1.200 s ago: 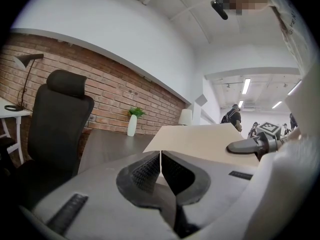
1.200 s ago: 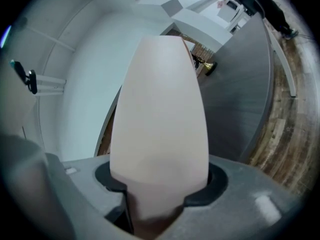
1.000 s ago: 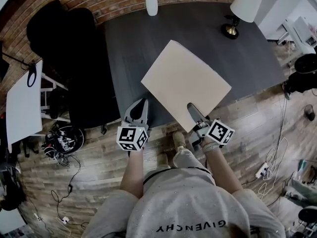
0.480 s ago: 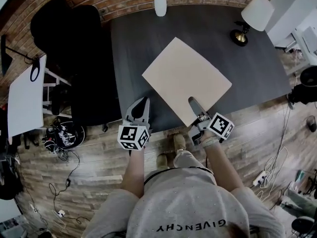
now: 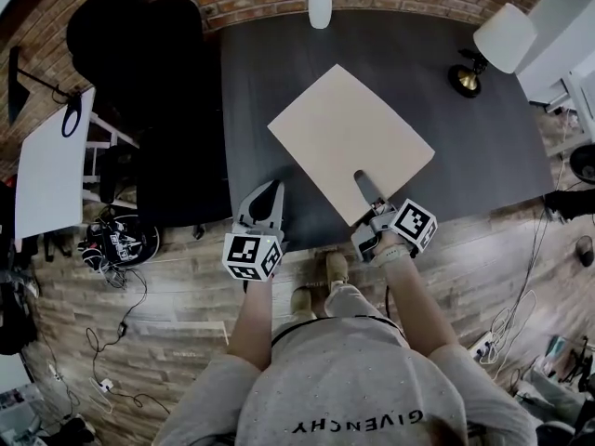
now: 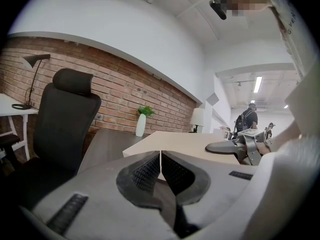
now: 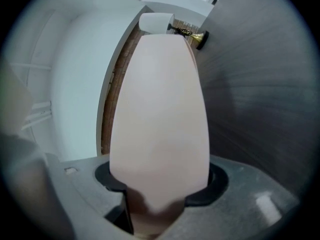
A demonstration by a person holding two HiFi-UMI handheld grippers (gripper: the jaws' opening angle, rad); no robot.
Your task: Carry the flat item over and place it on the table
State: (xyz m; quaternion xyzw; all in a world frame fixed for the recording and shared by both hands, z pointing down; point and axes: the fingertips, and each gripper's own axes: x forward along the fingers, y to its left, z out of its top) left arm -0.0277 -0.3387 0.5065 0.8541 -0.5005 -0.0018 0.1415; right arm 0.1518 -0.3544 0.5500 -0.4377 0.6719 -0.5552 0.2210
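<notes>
A flat beige board [image 5: 349,137] is held level over the near part of the dark table [image 5: 270,82]. My right gripper [image 5: 364,186] is shut on the board's near corner, one jaw lying on top of it. In the right gripper view the board [image 7: 160,109] runs out from between the pads of that gripper [image 7: 160,184]. My left gripper [image 5: 268,193] is shut and empty, at the table's front edge, left of the board. In the left gripper view its jaws [image 6: 160,159] touch, with the board [image 6: 200,141] and the right gripper [image 6: 227,146] beyond.
A white vase [image 5: 319,3] with a plant stands at the table's far edge, a lamp [image 5: 497,40] at its far right. A black office chair [image 5: 158,110] is left of the table, then a white side table [image 5: 51,170]. Cables lie on the wooden floor.
The person has come closer to the table. The board, still in the right gripper, now reaches farther over the table top. The left gripper stays shut beside it.
</notes>
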